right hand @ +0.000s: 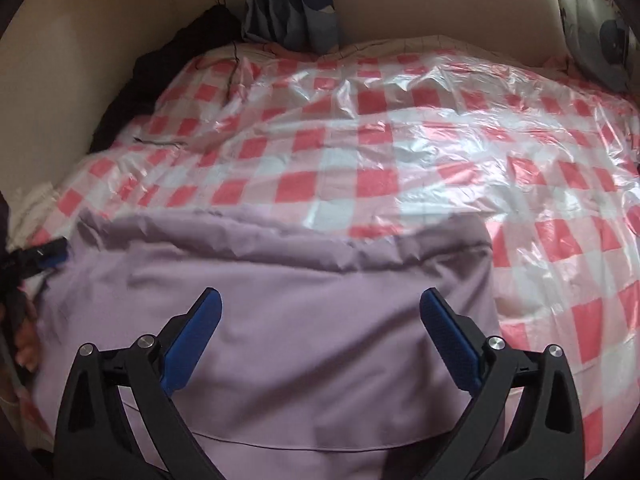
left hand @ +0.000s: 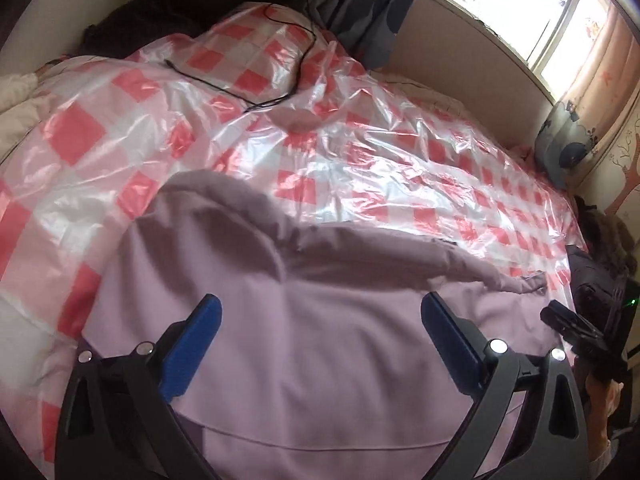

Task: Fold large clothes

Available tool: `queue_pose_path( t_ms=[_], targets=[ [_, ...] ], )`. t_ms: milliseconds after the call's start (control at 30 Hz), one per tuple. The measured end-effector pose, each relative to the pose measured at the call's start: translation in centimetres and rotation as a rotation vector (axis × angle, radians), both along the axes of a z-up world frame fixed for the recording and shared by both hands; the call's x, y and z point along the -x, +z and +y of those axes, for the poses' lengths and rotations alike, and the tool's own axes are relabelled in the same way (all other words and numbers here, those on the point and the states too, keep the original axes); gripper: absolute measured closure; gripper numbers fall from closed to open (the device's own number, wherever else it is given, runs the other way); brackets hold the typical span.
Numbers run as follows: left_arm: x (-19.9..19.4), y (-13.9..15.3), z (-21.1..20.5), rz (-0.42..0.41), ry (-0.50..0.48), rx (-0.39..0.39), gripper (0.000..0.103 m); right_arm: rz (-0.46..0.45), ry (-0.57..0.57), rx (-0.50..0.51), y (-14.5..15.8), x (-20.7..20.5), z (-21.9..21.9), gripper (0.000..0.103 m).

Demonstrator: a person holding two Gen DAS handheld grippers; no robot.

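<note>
Four spread fingers (left hand: 208, 320) over one lilac garment (right hand: 280, 320)

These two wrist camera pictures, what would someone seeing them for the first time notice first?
The shiny red-and-white checked plastic sheet covering the whole bed catches the eye first. Next comes the lilac garment spread on its near edge, right beneath the open left gripper and open right gripper. A thin black cable trails across the sheet's far side.

Garment (left hand: 320, 360) on sheet (left hand: 360, 152)

Bed (right hand: 400, 152) under checkered plastic; bright window (left hand: 520, 4), possibly curtained.
</note>
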State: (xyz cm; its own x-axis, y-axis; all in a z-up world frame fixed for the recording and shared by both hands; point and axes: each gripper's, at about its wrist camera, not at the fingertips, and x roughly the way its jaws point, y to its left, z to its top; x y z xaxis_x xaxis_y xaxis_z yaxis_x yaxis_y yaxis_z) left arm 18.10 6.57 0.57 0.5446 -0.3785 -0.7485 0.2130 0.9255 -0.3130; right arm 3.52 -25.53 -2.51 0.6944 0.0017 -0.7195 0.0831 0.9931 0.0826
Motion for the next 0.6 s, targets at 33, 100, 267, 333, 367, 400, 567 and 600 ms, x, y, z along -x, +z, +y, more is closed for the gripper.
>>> queue_pose_path(
  t_ms=[33,100,267,333,367,400,567,600],
  targets=[
    [-0.3,-1.7,0.7,0.031,0.003,0.017,0.007,0.033,-0.005,-0.038,-2.3,-0.3,-1.0,0.006],
    [-0.7,-4.5,1.4,0.058,-0.004,0.084,0.007,-0.016,-0.001,-0.168,-3.8,0.1,-2.6,0.006],
    [0.2,-4.4,0.4,0.005,-0.001,0.015,0.007,0.046,0.015,-0.115,-3.0,0.0,-2.4,0.007],
    [1.6,-2.9,2.2,0.004,0.056,0.071,0.007,0.045,-0.013,-0.105,-1.2,1.6,-2.0,0.007],
    [2.6,-1.9,3.3,-0.008,0.081,0.11,0.007,-0.01,-0.018,-0.135,0.4,3.5,-1.6,0.007],
    [4.2,-0.6,4.4,-0.039,0.095,0.139,0.007,-0.059,-0.016,-0.142,1.7,5.5,-1.6,0.007],
    [6.6,-3.4,5.9,0.021,0.094,0.085,0.007,0.03,-0.039,-0.083,-3.9,9.0,-2.6,0.006],
    [6.4,-4.6,5.5,0.037,0.078,0.064,0.007,-0.006,-0.044,-0.15,-4.3,9.4,-3.6,0.006]
  ],
)
